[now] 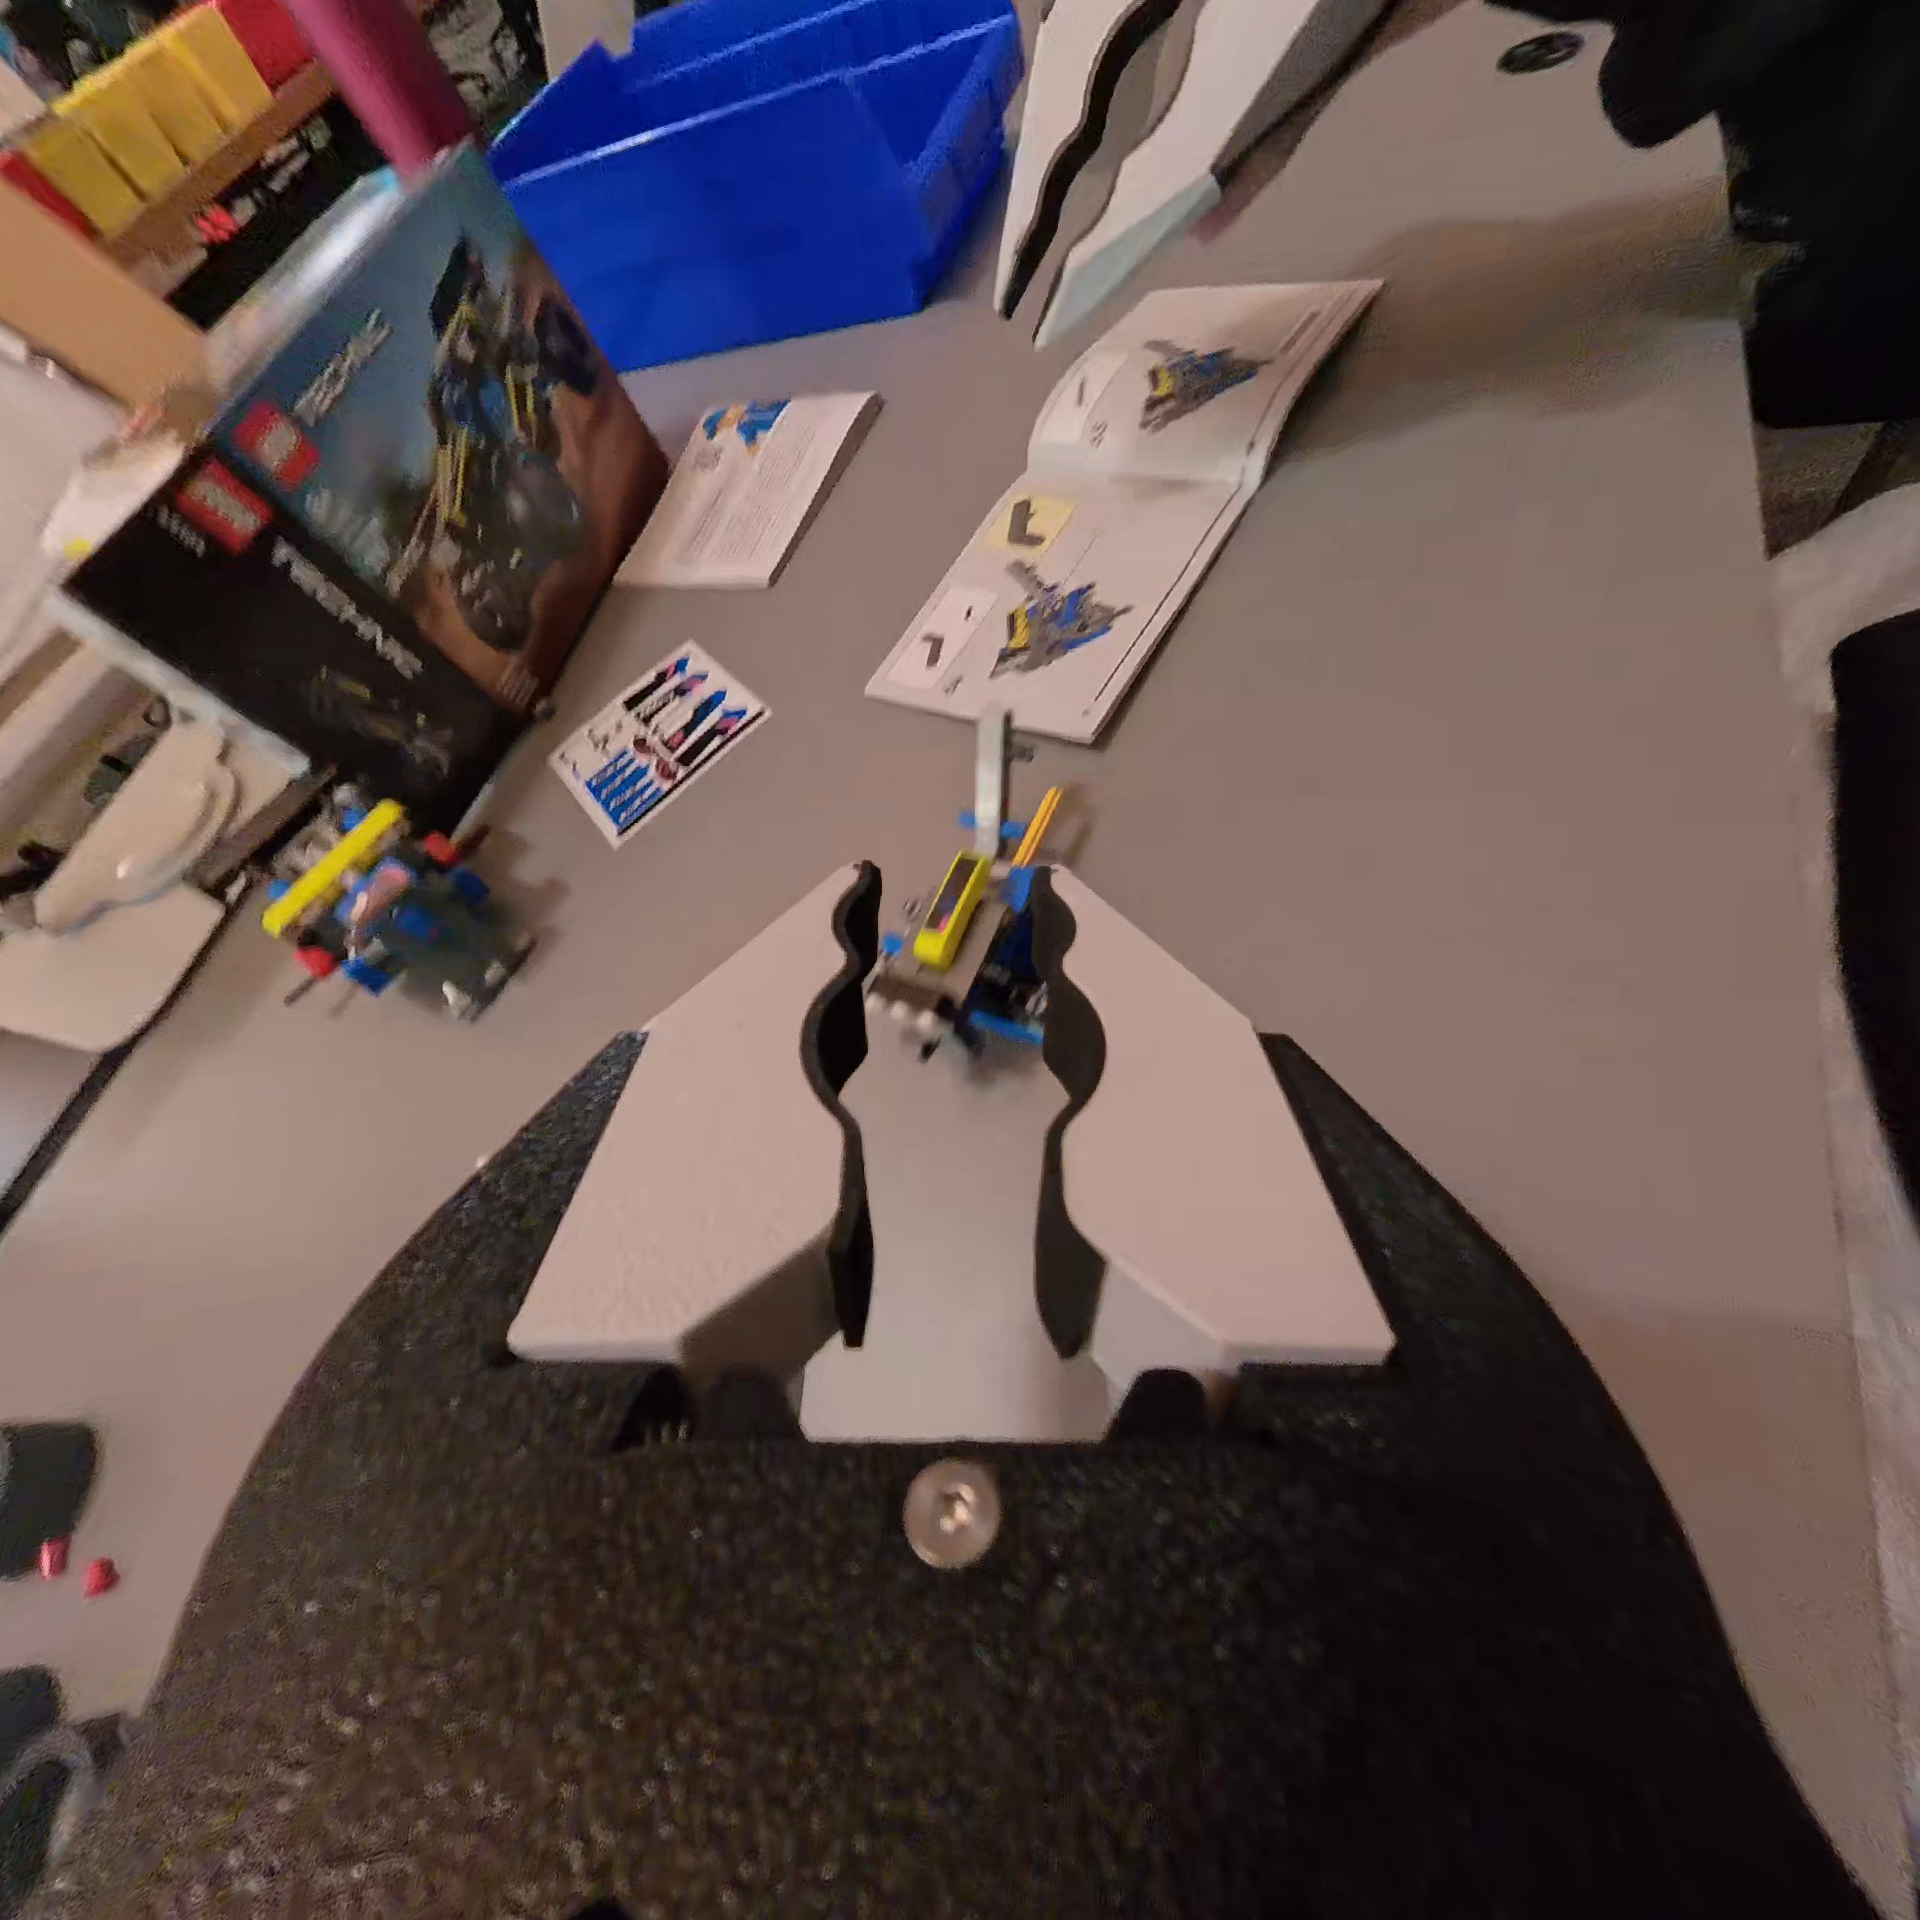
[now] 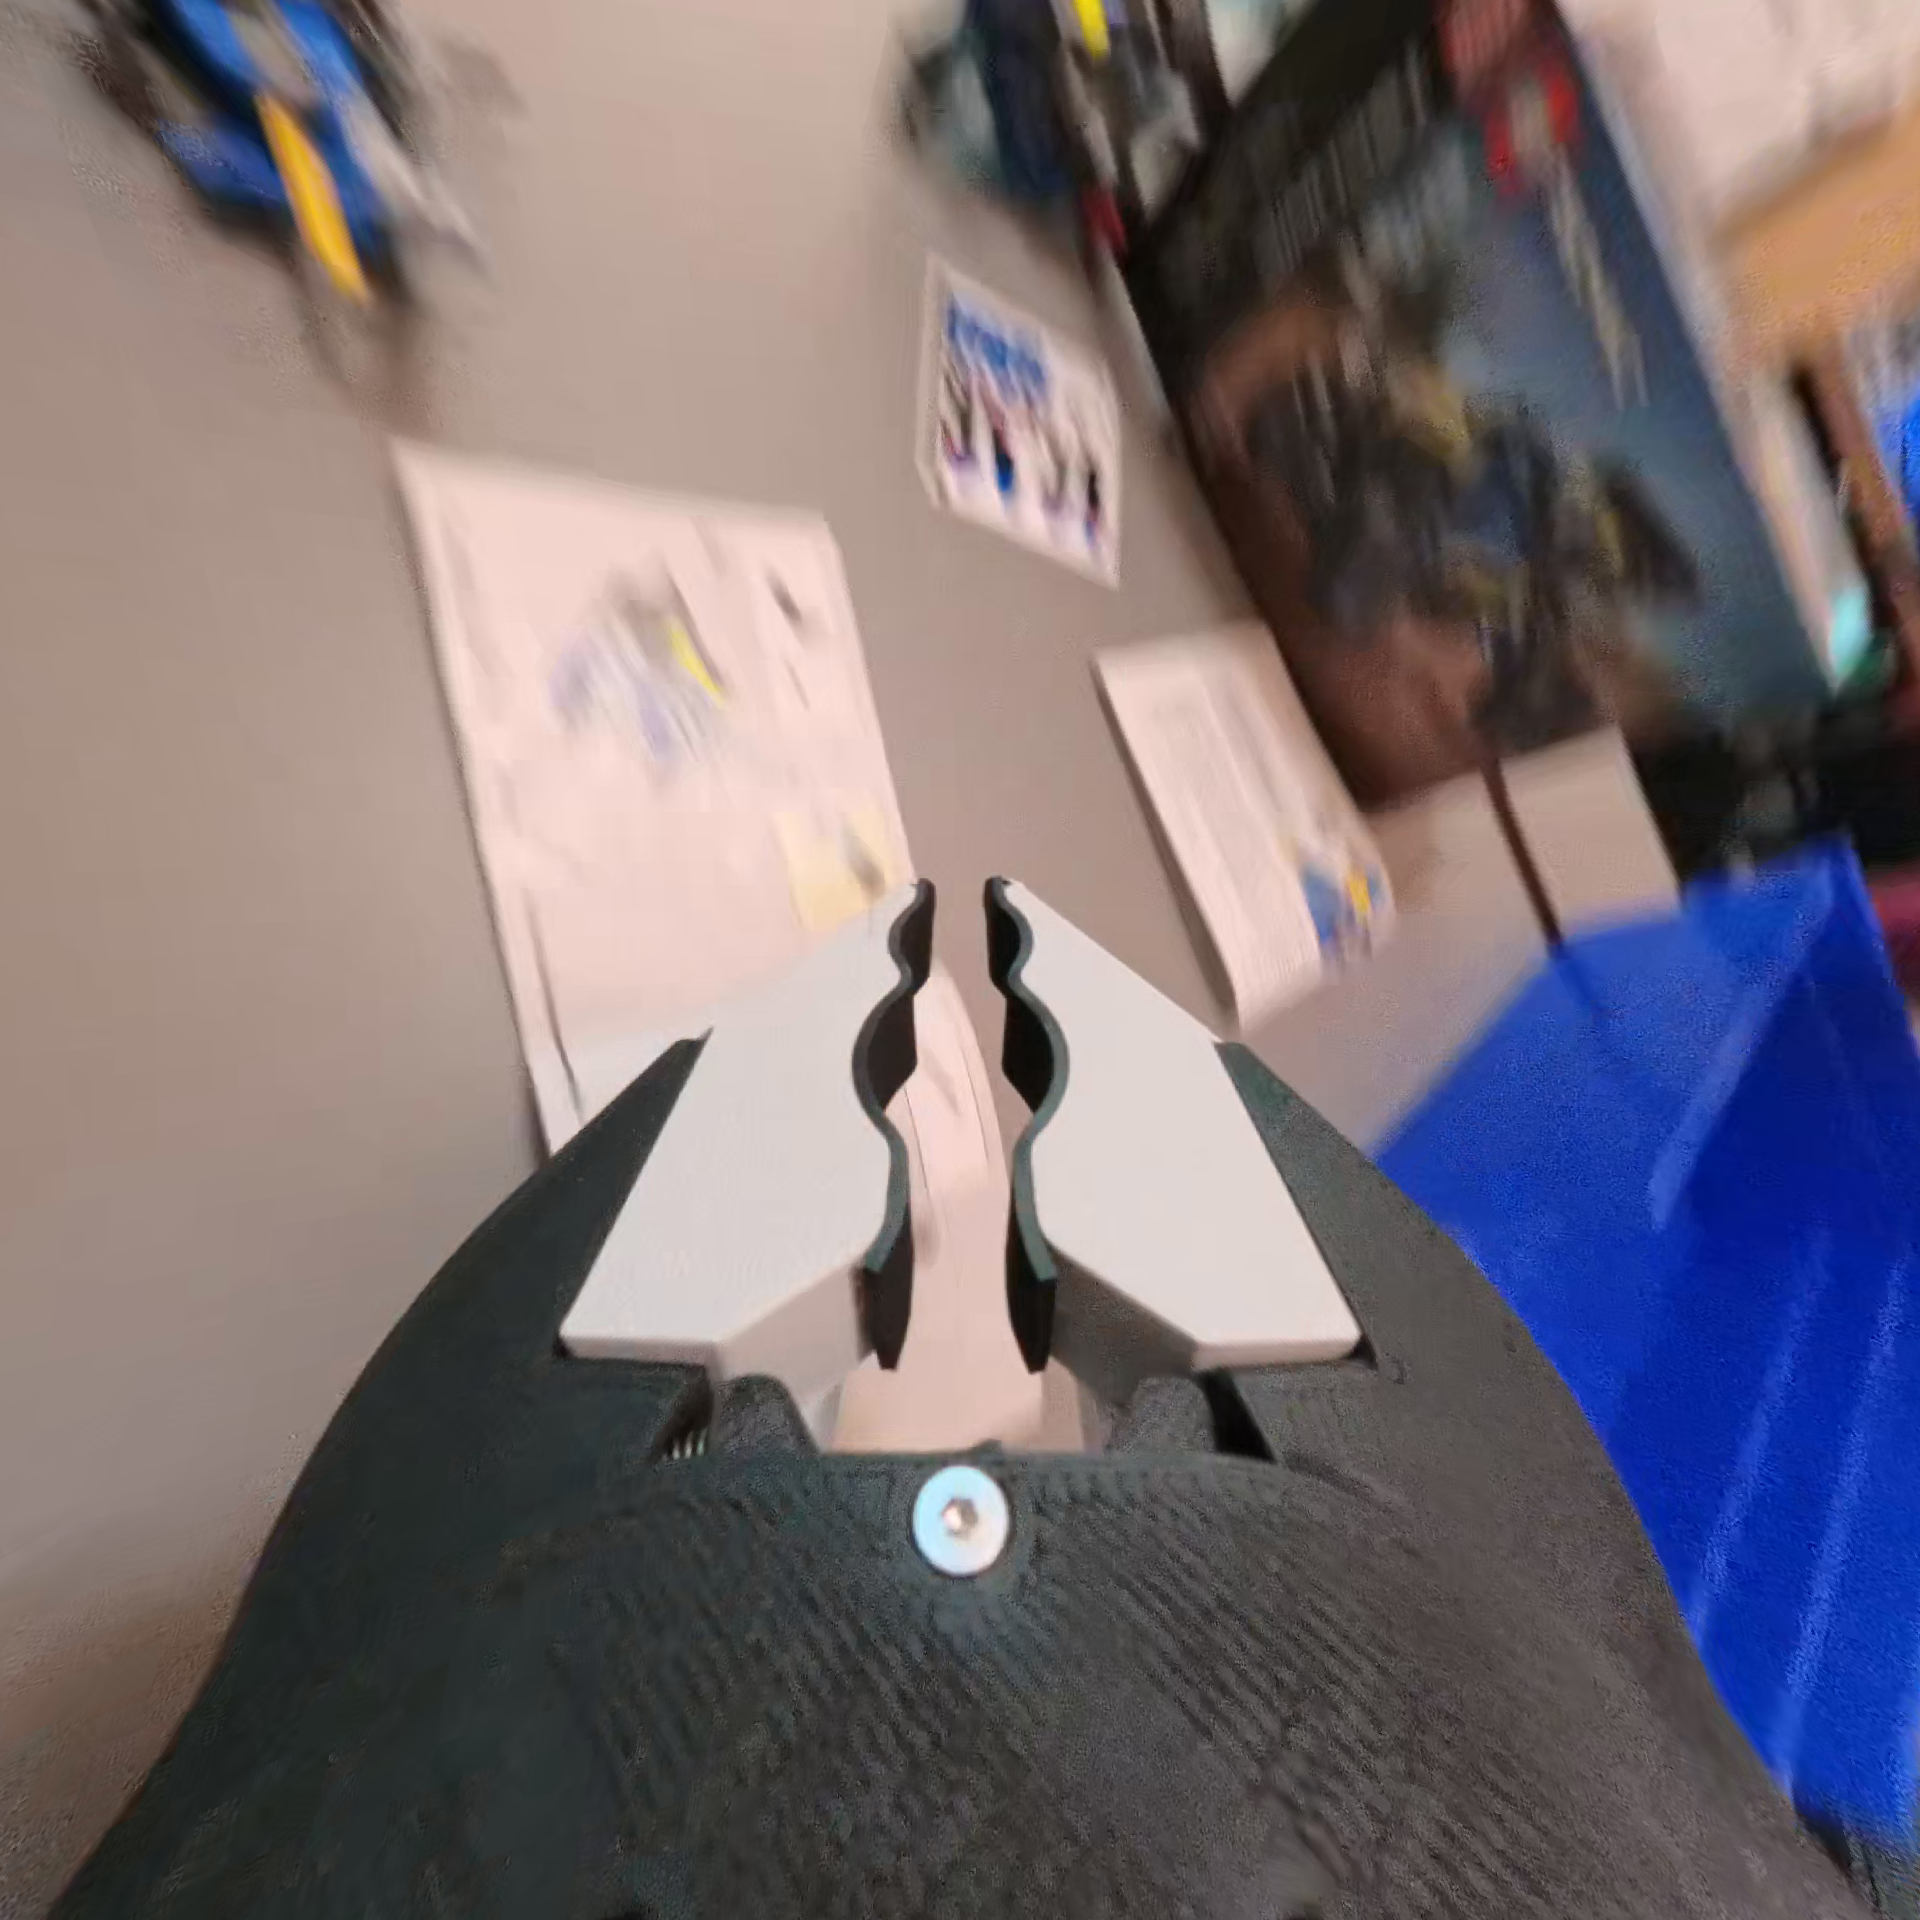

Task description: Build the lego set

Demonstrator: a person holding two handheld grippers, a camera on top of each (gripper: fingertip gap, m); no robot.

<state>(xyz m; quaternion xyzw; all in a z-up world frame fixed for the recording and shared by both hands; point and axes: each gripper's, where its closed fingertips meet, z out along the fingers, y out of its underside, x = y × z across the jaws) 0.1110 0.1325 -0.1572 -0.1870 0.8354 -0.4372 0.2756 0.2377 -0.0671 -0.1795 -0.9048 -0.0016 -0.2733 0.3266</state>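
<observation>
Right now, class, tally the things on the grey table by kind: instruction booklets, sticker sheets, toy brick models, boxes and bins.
White paper instruction booklets: 2
White sticker sheet: 1
Blue-and-yellow brick models: 2
Printed cardboard box: 1
Blue plastic bin: 1
Total: 7

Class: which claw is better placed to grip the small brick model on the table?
Left claw: the model already sits between its open fingers. The right claw hangs over the open booklet, away from it.
</observation>
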